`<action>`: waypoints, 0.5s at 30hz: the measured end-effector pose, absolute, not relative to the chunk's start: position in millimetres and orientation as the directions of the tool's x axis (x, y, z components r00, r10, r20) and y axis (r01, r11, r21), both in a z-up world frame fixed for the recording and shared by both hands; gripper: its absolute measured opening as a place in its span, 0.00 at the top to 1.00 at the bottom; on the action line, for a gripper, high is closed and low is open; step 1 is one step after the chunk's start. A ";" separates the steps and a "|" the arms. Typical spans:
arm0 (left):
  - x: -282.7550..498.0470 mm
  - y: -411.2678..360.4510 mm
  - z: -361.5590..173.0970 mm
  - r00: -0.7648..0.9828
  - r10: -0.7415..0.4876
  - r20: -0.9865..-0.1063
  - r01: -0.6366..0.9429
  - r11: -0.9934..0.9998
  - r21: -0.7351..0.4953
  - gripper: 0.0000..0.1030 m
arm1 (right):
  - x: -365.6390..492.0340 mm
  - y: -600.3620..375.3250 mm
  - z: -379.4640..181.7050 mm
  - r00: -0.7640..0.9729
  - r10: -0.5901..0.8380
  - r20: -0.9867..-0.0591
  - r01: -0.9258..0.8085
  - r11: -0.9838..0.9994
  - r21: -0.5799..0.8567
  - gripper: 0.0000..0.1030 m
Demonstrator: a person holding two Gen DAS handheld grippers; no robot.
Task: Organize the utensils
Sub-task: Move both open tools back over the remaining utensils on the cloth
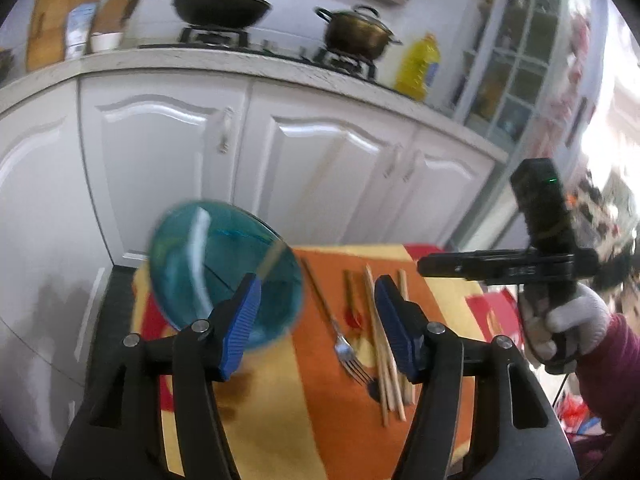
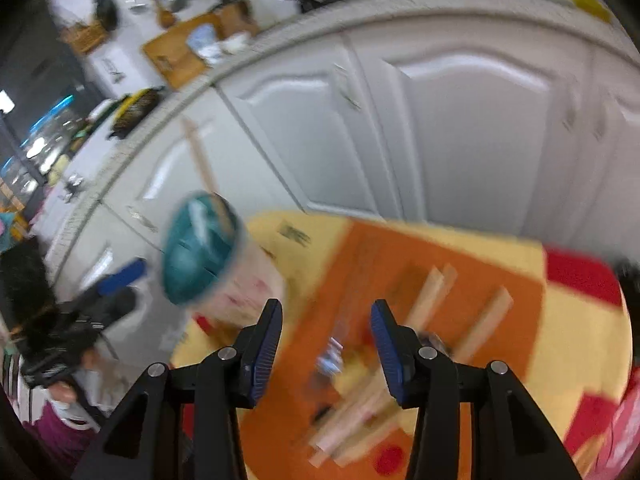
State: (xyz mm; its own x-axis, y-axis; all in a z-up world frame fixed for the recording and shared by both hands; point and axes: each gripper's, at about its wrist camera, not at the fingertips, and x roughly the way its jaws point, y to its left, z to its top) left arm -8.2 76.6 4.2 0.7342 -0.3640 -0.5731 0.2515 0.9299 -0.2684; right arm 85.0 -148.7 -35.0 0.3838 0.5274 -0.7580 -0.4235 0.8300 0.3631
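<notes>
Your left tongs (image 1: 316, 316) fill the bottom of the left view: blue ribbed pads spread wide, nothing between them but cloth. No pad presses on anything. A teal-rimmed cup (image 1: 224, 276) sits just outside and behind the left pad, tilted toward the camera, with a chopstick-like stick standing in it; whether the pad touches it, can't tell.

Between the left tongs' pads, on the orange-and-yellow tablecloth (image 1: 320, 420): a metal fork (image 1: 347, 350), tines toward you. By the right pad lies a bundle of wooden chopsticks (image 1: 383, 364), partly hidden behind that pad. A red-tipped utensil (image 1: 352, 304) lies between fork and chopsticks, further out.

Your right tongs (image 2: 326, 344) in their own view: pads parted about halfway, nothing gripped. That view is heavily blurred. Below and beyond the pads you get pale wooden sticks (image 2: 436, 292) and a smeared metal item on the orange cloth; can't identify more. The cup (image 2: 200, 252) is up and left of the left pad, clear of it.

From the left view, the right tongs' body (image 1: 504, 266) hangs right of the left tongs, held in your white-gloved right hand (image 1: 564, 320).

Writing: small print on the right tongs' body and on the cloth, both unreadable.
</notes>
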 end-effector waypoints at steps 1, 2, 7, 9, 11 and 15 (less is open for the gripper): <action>-11.4 65.5 0.8 0.722 -0.368 -0.585 0.268 0.929 -0.254 0.43 | 83.3 -157.1 -43.8 0.382 0.514 -0.768 -0.402 0.841 0.363 0.57; -14.0 59.7 -1.4 0.717 -0.370 -0.591 0.277 0.929 -0.245 0.43 | 79.9 -169.7 -57.5 0.378 0.495 -0.783 -0.367 0.856 0.364 0.57; -13.4 24.0 -27.0 0.658 -0.371 -0.655 0.301 0.927 -0.223 0.43 | 75.4 -203.1 -100.2 0.357 0.457 -0.815 -0.260 0.886 0.383 0.57; -10.2 12.4 -39.1 0.634 -0.376 -0.676 0.302 0.925 -0.231 0.43 | 76.6 -208.3 -111.1 0.354 0.449 -0.820 -0.235 0.892 0.386 0.57; -5.2 0.9 -51.7 0.616 -0.362 -0.699 0.298 0.929 -0.218 0.43 | 77.9 -207.7 -115.6 0.362 0.446 -0.819 -0.233 0.894 0.384 0.58; 7.2 -14.4 -73.0 0.588 -0.329 -0.739 0.263 0.942 -0.210 0.43 | 90.6 -209.8 -119.2 0.399 0.413 -0.819 -0.198 0.911 0.363 0.67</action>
